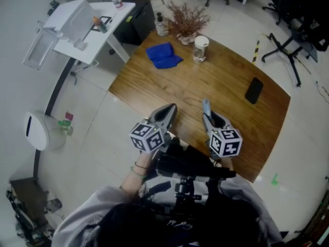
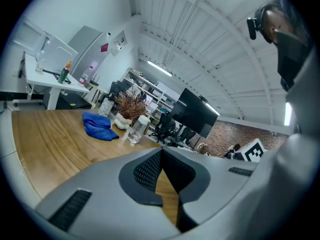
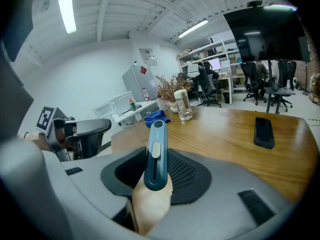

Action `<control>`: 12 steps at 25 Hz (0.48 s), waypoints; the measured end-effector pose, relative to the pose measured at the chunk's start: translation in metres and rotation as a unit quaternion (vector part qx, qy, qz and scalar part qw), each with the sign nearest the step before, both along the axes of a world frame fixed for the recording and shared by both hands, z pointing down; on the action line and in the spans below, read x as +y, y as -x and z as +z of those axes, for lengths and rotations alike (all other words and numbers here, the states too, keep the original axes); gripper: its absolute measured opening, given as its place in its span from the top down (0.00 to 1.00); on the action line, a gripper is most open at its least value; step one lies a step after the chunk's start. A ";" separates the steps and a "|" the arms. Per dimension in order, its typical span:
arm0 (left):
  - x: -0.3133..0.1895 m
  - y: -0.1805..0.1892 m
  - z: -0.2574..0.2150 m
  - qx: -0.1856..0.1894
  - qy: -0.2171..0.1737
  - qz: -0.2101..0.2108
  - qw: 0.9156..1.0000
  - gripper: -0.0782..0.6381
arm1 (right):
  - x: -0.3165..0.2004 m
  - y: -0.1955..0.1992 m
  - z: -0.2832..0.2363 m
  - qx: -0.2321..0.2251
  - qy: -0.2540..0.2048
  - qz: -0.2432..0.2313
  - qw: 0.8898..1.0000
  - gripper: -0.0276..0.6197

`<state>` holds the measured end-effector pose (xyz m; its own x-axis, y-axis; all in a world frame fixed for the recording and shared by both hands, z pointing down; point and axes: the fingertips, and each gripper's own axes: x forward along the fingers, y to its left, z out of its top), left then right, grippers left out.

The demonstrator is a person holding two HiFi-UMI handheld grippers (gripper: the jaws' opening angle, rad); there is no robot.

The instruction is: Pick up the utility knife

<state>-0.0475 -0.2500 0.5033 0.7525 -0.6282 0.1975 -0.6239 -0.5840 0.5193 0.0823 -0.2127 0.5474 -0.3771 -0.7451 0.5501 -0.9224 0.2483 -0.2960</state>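
Note:
The utility knife (image 3: 156, 154) is a slim blue one with a pale slider. It stands between the pads of my right gripper (image 3: 157, 170), which is shut on it, its tip pointing away over the wooden table (image 1: 226, 91). In the head view the knife (image 1: 206, 107) sticks out ahead of the right gripper (image 1: 209, 116) near the table's front edge. My left gripper (image 1: 168, 113) hovers beside it to the left over the same edge. In the left gripper view the left gripper (image 2: 161, 153) has its fingertips touching and holds nothing.
On the table lie a blue cloth (image 1: 163, 54) at the far left and a black phone (image 1: 254, 90) at the right. A lidded glass jar (image 1: 200, 49), a dried plant (image 1: 186, 20) and a small bottle (image 1: 161, 24) stand at the back. A white side table (image 1: 87, 30) stands beyond.

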 end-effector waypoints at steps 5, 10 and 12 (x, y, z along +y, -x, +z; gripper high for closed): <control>0.001 0.006 0.001 -0.004 0.005 -0.009 1.000 0.88 | -0.011 -0.016 0.045 0.025 0.044 0.009 0.999 0.74; -0.002 0.021 0.000 -0.007 0.006 -0.027 1.000 0.88 | -0.026 -0.018 0.089 0.083 0.082 -0.013 0.993 0.74; -0.002 0.024 -0.001 -0.006 0.005 -0.032 0.999 0.88 | -0.030 -0.017 0.097 0.097 0.092 -0.020 0.991 0.74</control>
